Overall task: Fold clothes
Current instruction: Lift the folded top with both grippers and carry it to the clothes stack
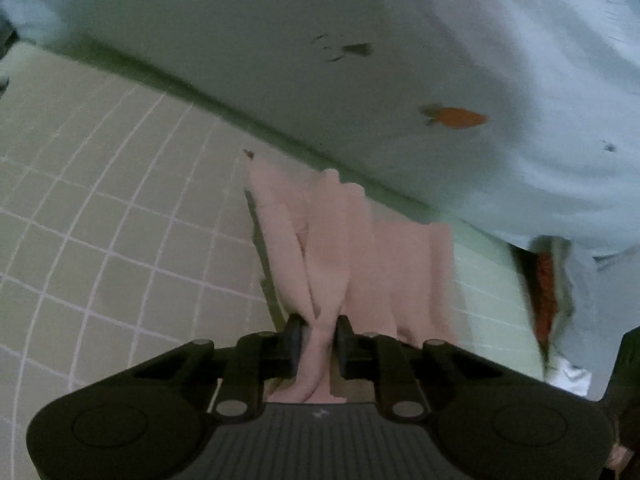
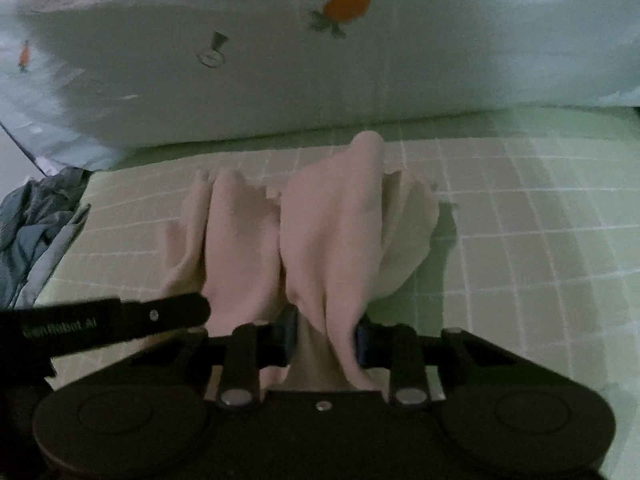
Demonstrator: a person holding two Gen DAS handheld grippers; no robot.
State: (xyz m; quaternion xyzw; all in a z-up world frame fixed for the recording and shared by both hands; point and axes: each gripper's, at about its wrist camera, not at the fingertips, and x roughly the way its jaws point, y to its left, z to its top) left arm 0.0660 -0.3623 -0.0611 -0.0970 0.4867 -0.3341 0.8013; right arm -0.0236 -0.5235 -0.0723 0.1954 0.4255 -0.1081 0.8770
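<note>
Pink garment is being gripped by both tongs, left and right, each clenched on a bunched edge, and is being held draped over the gridded mat. Soft, light cloth is being judged best taken at corners.

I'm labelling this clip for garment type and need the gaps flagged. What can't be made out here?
- Pink garment: bunched in both views, so type and shape unreadable.
- Its gripped edge: hidden inside the left tool and right tool.
- Grey-blue clothes: cut off by the right wrist view's left edge.
- Both views are blurred.
</note>
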